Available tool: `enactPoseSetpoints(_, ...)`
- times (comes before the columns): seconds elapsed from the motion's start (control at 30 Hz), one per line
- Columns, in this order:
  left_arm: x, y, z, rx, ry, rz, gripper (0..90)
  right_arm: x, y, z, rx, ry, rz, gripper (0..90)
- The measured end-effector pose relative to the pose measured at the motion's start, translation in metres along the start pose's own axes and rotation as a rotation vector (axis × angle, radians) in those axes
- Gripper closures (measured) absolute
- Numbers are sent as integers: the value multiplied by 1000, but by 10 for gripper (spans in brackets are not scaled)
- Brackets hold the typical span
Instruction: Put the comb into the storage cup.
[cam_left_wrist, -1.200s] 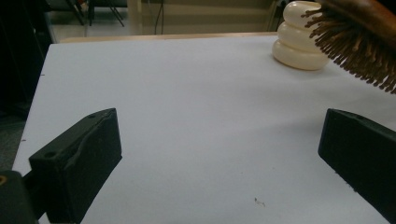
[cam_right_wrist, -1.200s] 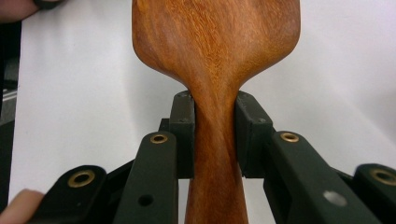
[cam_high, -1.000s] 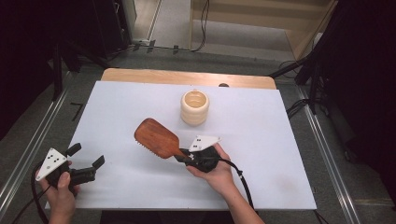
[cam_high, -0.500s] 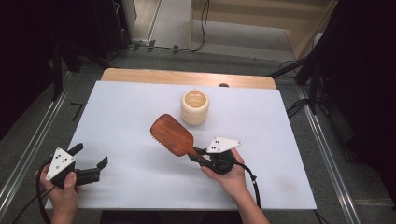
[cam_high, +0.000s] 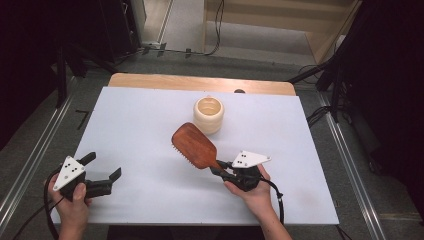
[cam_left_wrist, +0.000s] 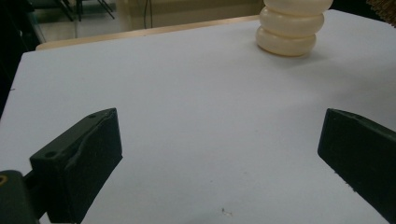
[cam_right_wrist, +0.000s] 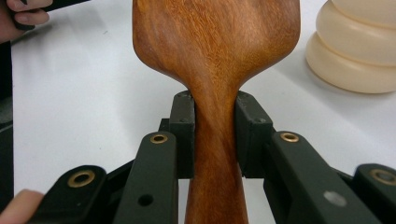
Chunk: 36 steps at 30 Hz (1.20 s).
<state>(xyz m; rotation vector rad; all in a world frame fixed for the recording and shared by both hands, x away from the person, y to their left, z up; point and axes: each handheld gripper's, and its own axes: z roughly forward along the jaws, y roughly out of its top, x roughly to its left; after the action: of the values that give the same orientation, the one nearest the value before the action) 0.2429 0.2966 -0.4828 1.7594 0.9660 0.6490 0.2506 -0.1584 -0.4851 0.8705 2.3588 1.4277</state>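
Hairbrush (cam_high: 194, 145), smooth oval wood, right gripper (cam_high: 223, 172) clamped

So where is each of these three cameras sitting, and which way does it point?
High view: above the person's side, looking forward and down on the table; both hands and both grippers show.
Left gripper view: rides the left gripper, looking low across the table between its open fingers.
Right gripper view: rides the right gripper, looking along the wooden brush it clamps.
All three share the cream cup.
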Motion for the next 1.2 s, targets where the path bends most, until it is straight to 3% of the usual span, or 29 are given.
enactPoseSetpoints(0.2,-12,7,4,-27,-42,-50,2,0,-2,-4,-15,-11,6,703)
enactPoseSetpoints(0.43,-34,21,14,-32,-91,-21,1,-2,-3,-8,-35,-14,17,703)
enactPoseSetpoints(0.73,-51,34,24,-43,-135,-48,2,-8,-3,-17,-74,-35,35,703)
enactPoseSetpoints(0.9,-66,48,36,-53,-197,-29,1,-9,-4,-20,-90,-39,42,703)
enactPoseSetpoints(1.2,-87,67,56,-56,-264,-23,1,-10,-4,-22,-105,-42,51,703)
